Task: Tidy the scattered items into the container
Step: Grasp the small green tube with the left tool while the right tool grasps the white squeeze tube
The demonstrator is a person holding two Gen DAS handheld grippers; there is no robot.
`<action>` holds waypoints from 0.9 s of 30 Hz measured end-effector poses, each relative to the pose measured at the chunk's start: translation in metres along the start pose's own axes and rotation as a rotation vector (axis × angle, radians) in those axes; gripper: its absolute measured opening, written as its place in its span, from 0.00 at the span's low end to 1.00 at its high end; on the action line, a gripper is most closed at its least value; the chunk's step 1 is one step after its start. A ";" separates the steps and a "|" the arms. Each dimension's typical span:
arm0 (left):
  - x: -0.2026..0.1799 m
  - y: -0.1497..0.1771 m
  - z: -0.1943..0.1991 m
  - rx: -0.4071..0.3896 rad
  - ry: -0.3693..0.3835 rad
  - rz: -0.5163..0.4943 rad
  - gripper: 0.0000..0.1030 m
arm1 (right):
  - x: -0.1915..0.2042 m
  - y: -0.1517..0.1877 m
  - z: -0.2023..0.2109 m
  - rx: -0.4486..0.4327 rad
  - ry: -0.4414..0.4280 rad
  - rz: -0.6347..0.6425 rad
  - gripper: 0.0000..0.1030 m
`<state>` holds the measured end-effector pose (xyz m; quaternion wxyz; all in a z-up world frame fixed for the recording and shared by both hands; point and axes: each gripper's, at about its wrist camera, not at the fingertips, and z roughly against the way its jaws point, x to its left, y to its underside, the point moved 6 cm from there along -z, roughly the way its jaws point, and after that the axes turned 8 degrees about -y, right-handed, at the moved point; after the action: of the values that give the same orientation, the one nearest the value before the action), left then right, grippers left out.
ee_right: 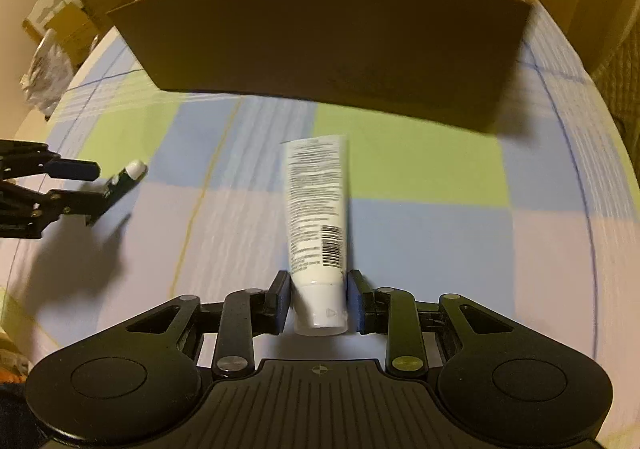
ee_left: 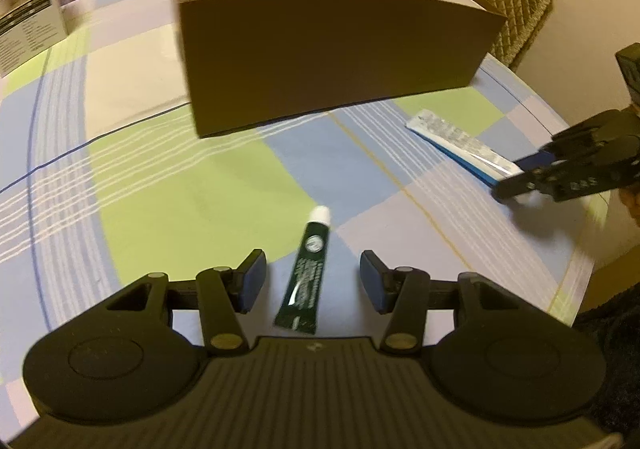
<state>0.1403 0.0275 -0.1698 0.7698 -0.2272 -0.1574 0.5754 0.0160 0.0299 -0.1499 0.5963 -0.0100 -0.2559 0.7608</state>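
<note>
2 tubes: green tube [ee_left: 306, 273], white tube [ee_right: 318, 209], 1 box [ee_left: 332, 57]

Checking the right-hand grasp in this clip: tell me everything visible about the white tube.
The white tube is soft-looking plastic with dense black print and a barcode. Its flat crimped end points toward the brown box; its wide white cap sits between the right gripper jaws, whose pads press its sides. It lies along the checked tablecloth.
</note>
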 end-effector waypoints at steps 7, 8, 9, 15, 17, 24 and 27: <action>-0.012 -0.006 -0.023 0.015 -0.059 -0.050 0.29 | -0.005 0.001 0.018 -0.047 0.006 -0.018 0.46; -0.014 -0.007 -0.024 0.016 -0.067 -0.071 0.28 | -0.004 0.000 0.018 -0.048 0.003 -0.011 0.46; -0.017 -0.007 -0.024 0.017 -0.075 -0.098 0.28 | -0.002 -0.001 0.017 -0.050 -0.001 -0.005 0.46; -0.035 -0.003 -0.022 0.023 -0.056 -0.169 0.17 | 0.003 -0.006 0.004 -0.042 -0.010 0.046 0.46; -0.037 0.001 -0.019 0.028 -0.059 -0.155 0.15 | 0.006 -0.008 0.000 -0.045 0.000 0.085 0.46; -0.045 0.010 -0.011 0.073 -0.090 -0.174 0.13 | 0.021 -0.002 -0.004 -0.014 0.045 0.284 0.32; -0.052 0.012 -0.009 0.092 -0.106 -0.171 0.12 | 0.016 0.001 0.001 0.002 0.011 0.237 0.32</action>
<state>0.1201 -0.0215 -0.1823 0.8162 -0.1467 -0.1899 0.5256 0.0101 0.0442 -0.1446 0.5038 -0.0438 -0.2491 0.8260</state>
